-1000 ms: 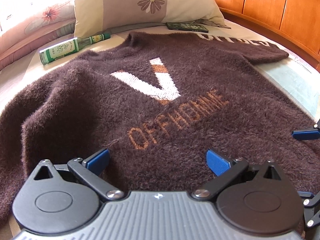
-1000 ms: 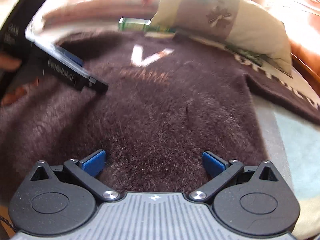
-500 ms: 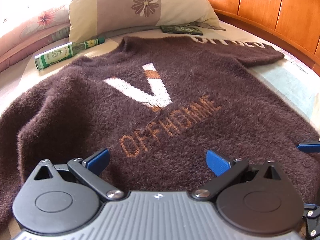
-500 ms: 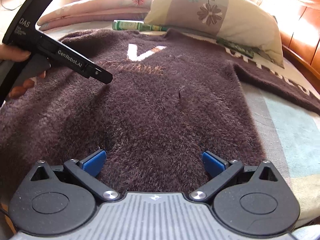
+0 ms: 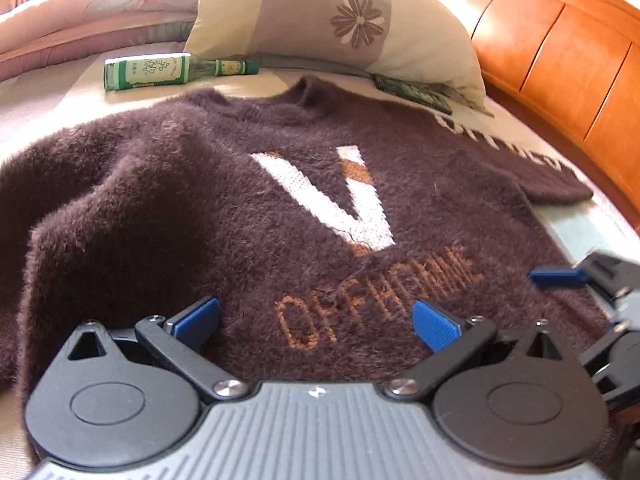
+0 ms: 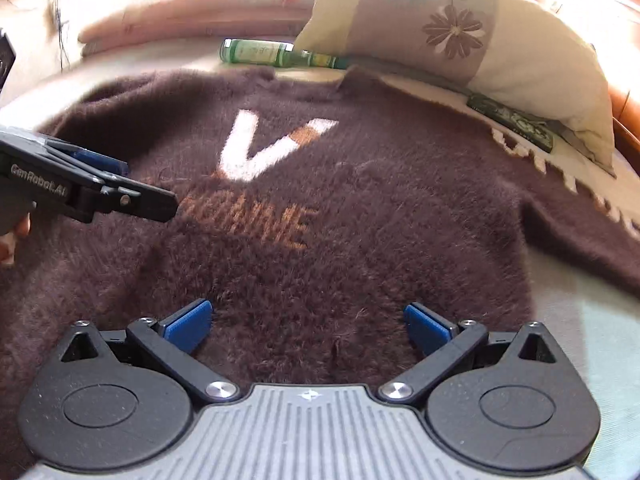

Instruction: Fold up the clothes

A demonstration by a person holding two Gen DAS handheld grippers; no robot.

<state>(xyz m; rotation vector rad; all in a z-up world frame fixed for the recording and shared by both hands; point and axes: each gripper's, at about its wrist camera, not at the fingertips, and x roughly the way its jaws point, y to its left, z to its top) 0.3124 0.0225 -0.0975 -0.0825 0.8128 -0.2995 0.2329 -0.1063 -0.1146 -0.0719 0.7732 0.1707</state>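
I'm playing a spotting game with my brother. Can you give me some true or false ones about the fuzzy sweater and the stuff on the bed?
1. The brown sweater lies spread out, not folded. True.
2. The left gripper is shut on the sweater. False: it is open.
3. The green bottle stands upright. False: it lies on its side.
4. The right gripper is open. True.
5. The flowered pillow covers the white V. False: it lies beyond the collar.
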